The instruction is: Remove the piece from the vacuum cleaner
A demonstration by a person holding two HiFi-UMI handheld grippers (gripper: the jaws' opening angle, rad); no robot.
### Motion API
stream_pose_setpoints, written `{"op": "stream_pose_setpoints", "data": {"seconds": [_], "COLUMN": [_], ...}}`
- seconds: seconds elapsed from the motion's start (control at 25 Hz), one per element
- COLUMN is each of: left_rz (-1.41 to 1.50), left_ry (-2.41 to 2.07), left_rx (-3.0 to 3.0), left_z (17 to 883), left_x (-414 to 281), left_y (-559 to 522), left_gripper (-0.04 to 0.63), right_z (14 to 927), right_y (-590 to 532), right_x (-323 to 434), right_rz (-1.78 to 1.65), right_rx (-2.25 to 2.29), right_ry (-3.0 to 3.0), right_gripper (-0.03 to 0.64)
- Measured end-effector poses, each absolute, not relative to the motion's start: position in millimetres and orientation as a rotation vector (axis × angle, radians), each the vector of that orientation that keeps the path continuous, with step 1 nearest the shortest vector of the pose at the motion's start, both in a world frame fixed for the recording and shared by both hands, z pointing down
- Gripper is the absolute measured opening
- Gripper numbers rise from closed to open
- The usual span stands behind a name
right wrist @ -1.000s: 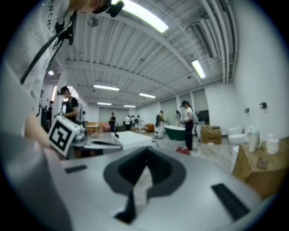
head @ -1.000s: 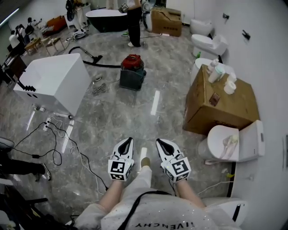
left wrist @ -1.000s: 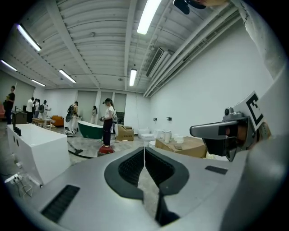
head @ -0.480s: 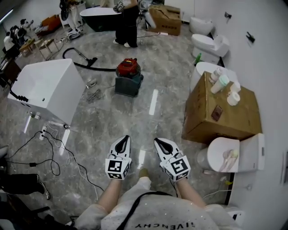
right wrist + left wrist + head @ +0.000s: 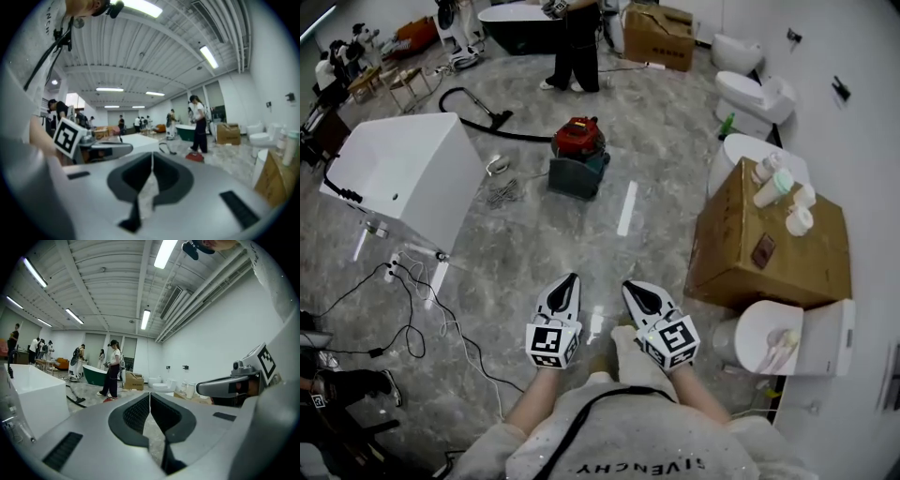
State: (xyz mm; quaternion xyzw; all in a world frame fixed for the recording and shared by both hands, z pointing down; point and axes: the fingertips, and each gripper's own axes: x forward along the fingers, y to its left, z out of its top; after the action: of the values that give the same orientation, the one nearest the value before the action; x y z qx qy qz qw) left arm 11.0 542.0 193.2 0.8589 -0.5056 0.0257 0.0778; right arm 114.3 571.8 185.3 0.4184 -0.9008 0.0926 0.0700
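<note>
The vacuum cleaner [image 5: 578, 155], with a red top on a teal body, stands on the marble floor well ahead of me. Its black hose [image 5: 469, 101] curls away to the left and ends in a floor nozzle [image 5: 501, 119]. My left gripper [image 5: 572, 279] and right gripper [image 5: 629, 286] are held side by side low in the head view, far short of the vacuum. Both are shut with nothing between the jaws. The left gripper [image 5: 150, 394] sees the red top [image 5: 108, 400] small in the distance. From the right gripper [image 5: 152, 154], the same red top [image 5: 194, 157] shows on the floor.
A white tub-like block [image 5: 403, 173] stands at the left, with cables [image 5: 412, 300] on the floor beside it. A cardboard box [image 5: 769, 239] carrying bottles and a toilet [image 5: 787, 337] are at the right. A person [image 5: 577, 42] stands beyond the vacuum by a dark bathtub [image 5: 520, 23].
The head view has shifted slightly and my leg has stepped forward between the grippers. Both grippers stay shut, side by side. The person at the back has moved a little.
</note>
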Motion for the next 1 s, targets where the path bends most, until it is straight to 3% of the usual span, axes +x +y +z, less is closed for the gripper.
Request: {"op": "stream_pose_setpoints", "data": {"seconds": [0.36,1.0], "left_rz": [0.102,0.082], "left_ry": [-1.681,-1.820], "left_rx": [2.454,2.365], "left_z": [201.9,201.4], "left_x": [-24.5,-8.3], "left_y": [475.3,329.4], "left_gripper": [0.029,0.029], "right_z": [197.2,206.6], "right_y": [478.4,323.1], "right_x": [91.1,113.1], "right_rz": [0.254,0.244], "right_rx": [1.070,0.908], "right_ry": [-2.728,-2.745], "right_gripper": [0.015,0.015]}}
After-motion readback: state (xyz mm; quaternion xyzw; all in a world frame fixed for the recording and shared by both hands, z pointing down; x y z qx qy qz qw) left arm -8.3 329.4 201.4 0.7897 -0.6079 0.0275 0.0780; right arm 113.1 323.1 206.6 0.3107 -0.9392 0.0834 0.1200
